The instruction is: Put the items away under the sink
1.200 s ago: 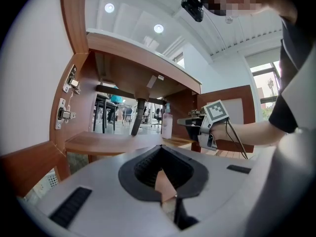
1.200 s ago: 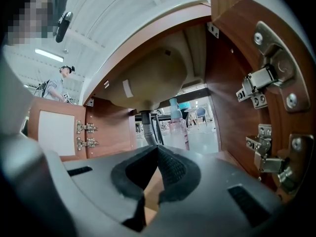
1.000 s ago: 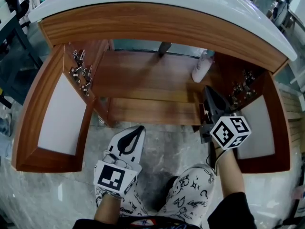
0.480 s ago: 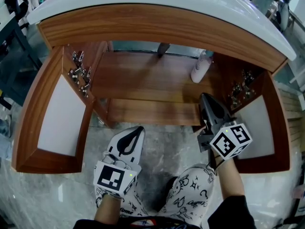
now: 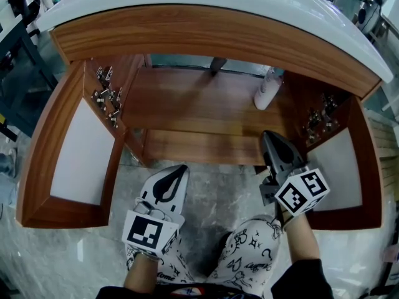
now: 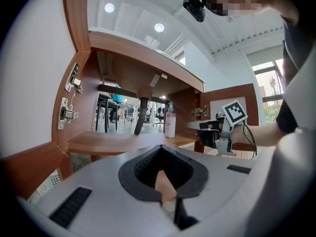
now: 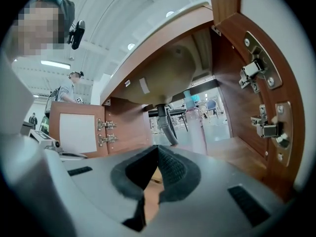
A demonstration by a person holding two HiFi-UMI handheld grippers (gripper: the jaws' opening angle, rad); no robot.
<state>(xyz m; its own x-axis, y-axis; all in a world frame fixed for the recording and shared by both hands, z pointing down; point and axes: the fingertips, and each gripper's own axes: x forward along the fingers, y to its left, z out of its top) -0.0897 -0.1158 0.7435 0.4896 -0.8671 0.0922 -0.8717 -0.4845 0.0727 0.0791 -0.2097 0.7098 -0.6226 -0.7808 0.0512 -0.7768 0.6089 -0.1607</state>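
Under the basin, on the wooden cabinet floor (image 5: 187, 114), the only task item we can see is a pale plastic bottle (image 5: 268, 90). It stands upright near the back right corner, to the right of the grey drain pipe (image 5: 216, 64) and apart from it.

Our right gripper (image 5: 272, 141) is level at the front edge of that floor, on the right side. Its jaws are pressed together with nothing between them. From its tips the bottle lies almost straight ahead and deeper in. The right gripper view confirms this, showing the bottle just right of the pipe and directly beyond the closed tips. The bottle's long axis runs up and down, so it is crosswise to the level line of the jaws.

Our left gripper (image 5: 177, 172) is also closed and empty. It hangs over the marble floor (image 5: 218, 195) in front of the cabinet, left of centre and well apart from the bottle. The right hand is therefore clearly the nearer one.

Both doors are swung wide, the left door (image 5: 78, 148) and the right door (image 5: 343, 167) flanking the opening.

We judge that the bottle is already in its place and needs no further handling. If it did need a nudge, the right gripper would have to open first and then go straight in. We see no other loose item waiting to be put away.
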